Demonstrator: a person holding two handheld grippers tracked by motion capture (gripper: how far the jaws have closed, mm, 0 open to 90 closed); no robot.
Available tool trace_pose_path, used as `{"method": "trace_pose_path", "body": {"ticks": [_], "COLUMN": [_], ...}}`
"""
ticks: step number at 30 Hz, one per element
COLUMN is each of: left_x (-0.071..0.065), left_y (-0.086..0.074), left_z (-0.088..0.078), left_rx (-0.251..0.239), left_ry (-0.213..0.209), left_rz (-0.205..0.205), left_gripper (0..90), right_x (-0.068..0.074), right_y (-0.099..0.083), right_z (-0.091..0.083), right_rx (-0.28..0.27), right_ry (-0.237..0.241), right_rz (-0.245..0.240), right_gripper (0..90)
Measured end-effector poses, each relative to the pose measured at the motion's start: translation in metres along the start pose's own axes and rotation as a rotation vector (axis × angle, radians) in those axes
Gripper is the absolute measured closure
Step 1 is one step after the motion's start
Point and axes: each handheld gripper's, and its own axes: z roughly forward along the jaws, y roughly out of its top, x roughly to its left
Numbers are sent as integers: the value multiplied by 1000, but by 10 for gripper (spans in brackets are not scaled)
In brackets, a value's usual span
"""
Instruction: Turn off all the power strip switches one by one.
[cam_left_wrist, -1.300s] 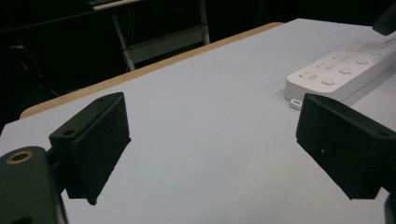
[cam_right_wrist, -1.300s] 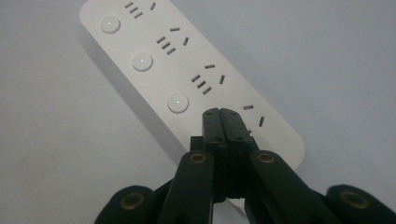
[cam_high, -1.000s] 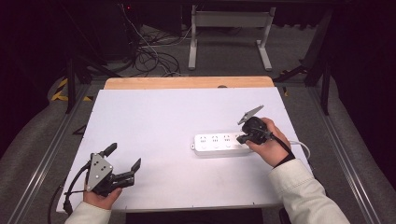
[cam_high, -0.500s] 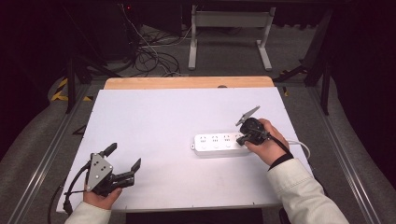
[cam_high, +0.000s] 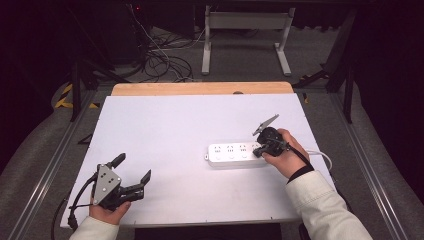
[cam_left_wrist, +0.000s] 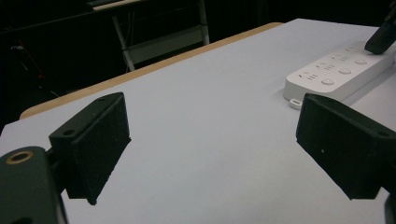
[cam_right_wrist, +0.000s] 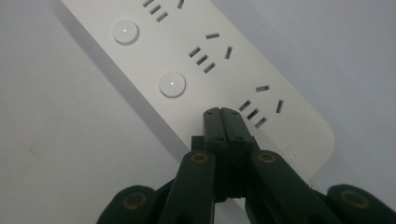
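High view – strip: a white plastic power strip (cam_high: 234, 154) with three socket groups and round buttons lies flat on the right half of the white table top (cam_high: 165, 130), its white cable trailing off to the right.
High view – right gripper (cam_high: 260, 149): tips down at the strip's cable-side end, held by the person's right hand (cam_high: 283, 156).
High view – left gripper (cam_high: 132, 176): low at the near left corner, well apart from the strip, holding nothing.
Left gripper view – jaws: spread wide over bare table, nothing between them; the strip sits far off at upper right.
Right gripper view – jaws: pressed fully together, nothing between them, the joined tip resting on the strip's face where the third round switch button would sit, beside the last socket group.
Judged step: pressing that end switch with the shut tip.
Risk – slip: the narrow tip could slide off the button onto the smooth casing if pushed at a slant.
Risk – shift: nothing steadies the strip, so a sideways push may skate it across the table.
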Motion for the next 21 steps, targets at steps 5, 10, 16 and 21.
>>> {"method": "trace_pose_path", "body": {"ticks": [5,10,16,21], "left_x": [0,0,0,0], "left_y": [0,0,0,0], "left_z": [0,0,0,0], "left_rx": [1,1,3,1], "left_ry": [0,1,0,0], "left_rz": [2,3,0,-5], "left_gripper": [104,103,103,103], "right_x": [0,-1,1,3], "right_y": [0,0,0,0], "right_z": [0,0,1,1], "right_rx": [0,1,10,3], "right_ry": [2,7,-8,-24], "right_rz": [7,25,26,-4], "right_gripper": [900,900,900,900]}}
